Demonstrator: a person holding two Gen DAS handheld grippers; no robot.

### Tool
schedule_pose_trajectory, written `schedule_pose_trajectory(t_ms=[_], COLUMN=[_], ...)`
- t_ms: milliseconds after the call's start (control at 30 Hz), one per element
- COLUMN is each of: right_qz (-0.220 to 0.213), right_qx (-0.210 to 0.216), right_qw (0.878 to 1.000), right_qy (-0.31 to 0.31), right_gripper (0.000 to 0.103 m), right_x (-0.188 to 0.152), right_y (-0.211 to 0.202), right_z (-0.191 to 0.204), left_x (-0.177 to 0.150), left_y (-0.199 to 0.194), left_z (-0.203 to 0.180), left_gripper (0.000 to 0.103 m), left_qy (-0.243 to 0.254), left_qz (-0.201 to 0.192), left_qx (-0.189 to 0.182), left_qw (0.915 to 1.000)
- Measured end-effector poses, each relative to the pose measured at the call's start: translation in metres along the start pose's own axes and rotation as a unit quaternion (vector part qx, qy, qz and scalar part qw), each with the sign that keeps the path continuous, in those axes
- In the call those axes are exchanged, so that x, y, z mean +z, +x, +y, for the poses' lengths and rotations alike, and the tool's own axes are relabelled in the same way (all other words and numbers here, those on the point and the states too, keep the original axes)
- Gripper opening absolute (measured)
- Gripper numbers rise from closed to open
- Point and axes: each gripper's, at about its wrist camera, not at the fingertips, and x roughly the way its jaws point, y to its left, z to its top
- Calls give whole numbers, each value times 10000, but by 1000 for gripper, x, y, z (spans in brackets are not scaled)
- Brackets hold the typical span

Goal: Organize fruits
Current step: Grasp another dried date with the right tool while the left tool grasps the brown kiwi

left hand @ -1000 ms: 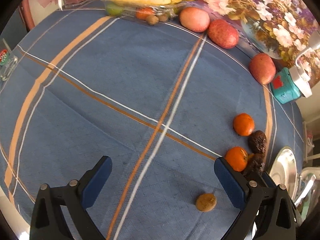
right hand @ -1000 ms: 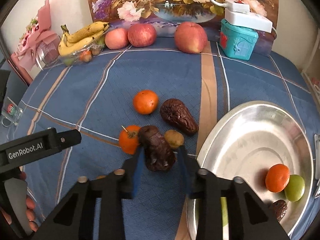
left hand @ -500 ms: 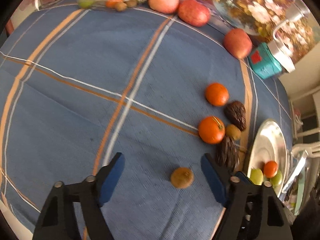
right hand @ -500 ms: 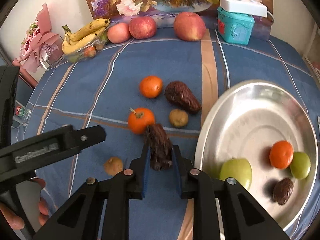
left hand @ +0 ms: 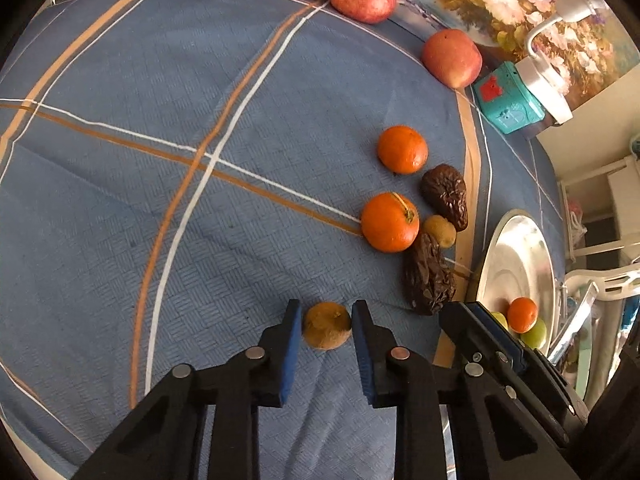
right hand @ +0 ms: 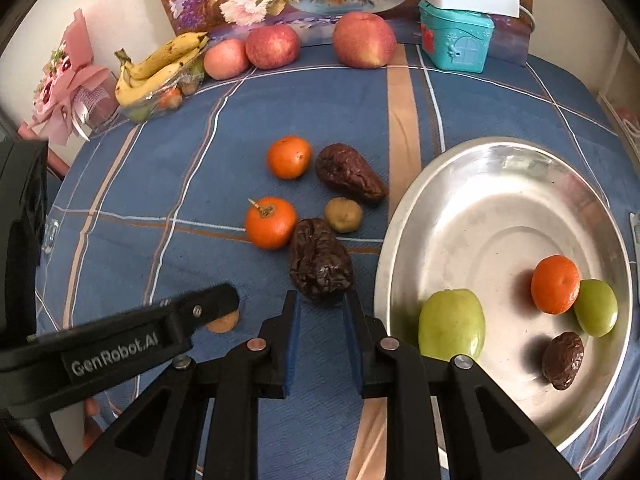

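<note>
In the left wrist view my left gripper (left hand: 326, 316) is shut on a small brown kiwi-like fruit (left hand: 327, 330) on the blue cloth. In the right wrist view my right gripper (right hand: 320, 300) has its jaws closed on the near end of a dark wrinkled fruit (right hand: 320, 260), which lies on the cloth. Two oranges (right hand: 271, 227) (right hand: 289, 157), another dark wrinkled fruit (right hand: 348, 173) and a small brown fruit (right hand: 343, 214) lie beside it. The steel plate (right hand: 500, 216) on the right holds a green apple (right hand: 451, 324), an orange, a green fruit and a dark fruit.
Three red apples (right hand: 364, 39), a banana bunch on a clear tray (right hand: 160, 68), a teal toy house (right hand: 455, 39) and a pink bouquet (right hand: 68, 92) line the table's back edge. A floral picture stands behind them. White chairs (left hand: 600, 276) are beyond the plate.
My left gripper moved forward and closed on the small brown fruit. My right gripper, closed on the dark fruit, drew back slightly; the plate looms larger.
</note>
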Motion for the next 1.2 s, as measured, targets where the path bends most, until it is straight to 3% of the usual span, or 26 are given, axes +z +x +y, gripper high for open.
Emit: schedule_pose_trajectory(t_ms=[300,400,467,967,1200], right_qz=[-221,-294,-306,-213,-155], right_qx=[-85,-107,-124,-420,-72], right_qw=[9997,9994,9992,9972,9995], right_qy=[-85,-176,-237,-575,-272], right_gripper=[23,33,38,39,36], right_x=[6,9,10,10,11], right_y=[-4,-3,0,17,15], right_z=[1,4,6,15,5], left_x=[8,13,14,14,15], left_y=[-27,-34,-37,-40,-43], left_z=[16,20,25,25,25], left_gripper=[27,27,27,27,27], left_qy=[-284,-356,-395,-465,-506], left_qz=[-535,-688,-726,-804,-870], left_qx=[5,27,-1,15,20], left_qw=[9982,9970,9966,9957,9949])
